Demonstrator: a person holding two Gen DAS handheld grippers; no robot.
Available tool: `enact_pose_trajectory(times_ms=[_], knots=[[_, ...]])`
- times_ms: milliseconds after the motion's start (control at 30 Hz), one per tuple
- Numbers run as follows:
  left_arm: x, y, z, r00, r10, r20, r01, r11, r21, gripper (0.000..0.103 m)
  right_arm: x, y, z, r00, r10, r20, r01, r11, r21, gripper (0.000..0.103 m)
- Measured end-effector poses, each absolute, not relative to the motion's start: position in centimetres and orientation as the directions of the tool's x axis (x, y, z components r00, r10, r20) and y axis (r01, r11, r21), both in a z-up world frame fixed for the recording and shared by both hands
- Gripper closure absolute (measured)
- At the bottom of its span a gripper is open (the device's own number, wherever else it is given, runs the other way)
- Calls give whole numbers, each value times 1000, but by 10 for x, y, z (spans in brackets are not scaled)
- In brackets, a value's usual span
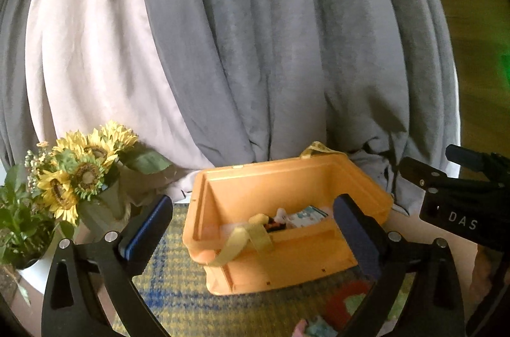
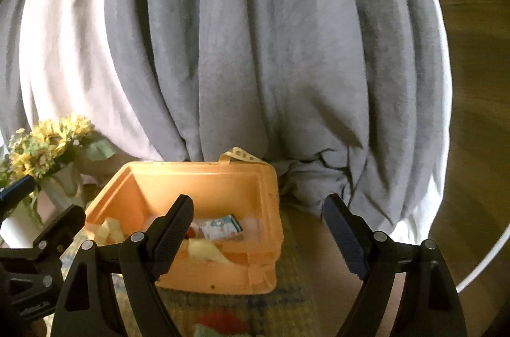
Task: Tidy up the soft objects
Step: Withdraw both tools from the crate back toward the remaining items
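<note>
I see one orange box (image 1: 287,228) on the checked mat (image 1: 178,298), holding perhaps three soft items. My left gripper (image 1: 251,228) and right gripper (image 2: 258,228) both stand open, empty. One sunflower bouquet (image 1: 76,171), grey curtains (image 1: 255,50) behind.

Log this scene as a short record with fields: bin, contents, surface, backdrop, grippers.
bin: orange bin, open, on a mat
contents: small printed packet, yellow strap draped over the near rim
surface: red soft item on the mat, near side of bin
backdrop: grey curtain; sunflowers to the bin's left
grippers: left gripper open, empty; right gripper open, empty
</note>
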State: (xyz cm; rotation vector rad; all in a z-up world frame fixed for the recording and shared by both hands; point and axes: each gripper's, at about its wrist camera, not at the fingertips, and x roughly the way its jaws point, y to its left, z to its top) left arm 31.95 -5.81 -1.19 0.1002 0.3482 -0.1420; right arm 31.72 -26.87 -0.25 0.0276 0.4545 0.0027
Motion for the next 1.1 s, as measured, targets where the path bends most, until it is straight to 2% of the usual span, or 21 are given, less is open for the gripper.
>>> enact_pose_trajectory(times_ms=[500,867,1100], knots=[[247,-65,-23,919,-101,-380,159,979,124,1,244,-278,-11,885,23,-466,-1,999,48,19],[218,-67,-52,884,-99,-457,185,972,147,1,208,-273,-28,855,49,-516,-25,998,54,19],[204,-77,-80,859,-92,-504,211,960,183,1,199,-270,-49,809,87,-581,-60,996,67,19]])
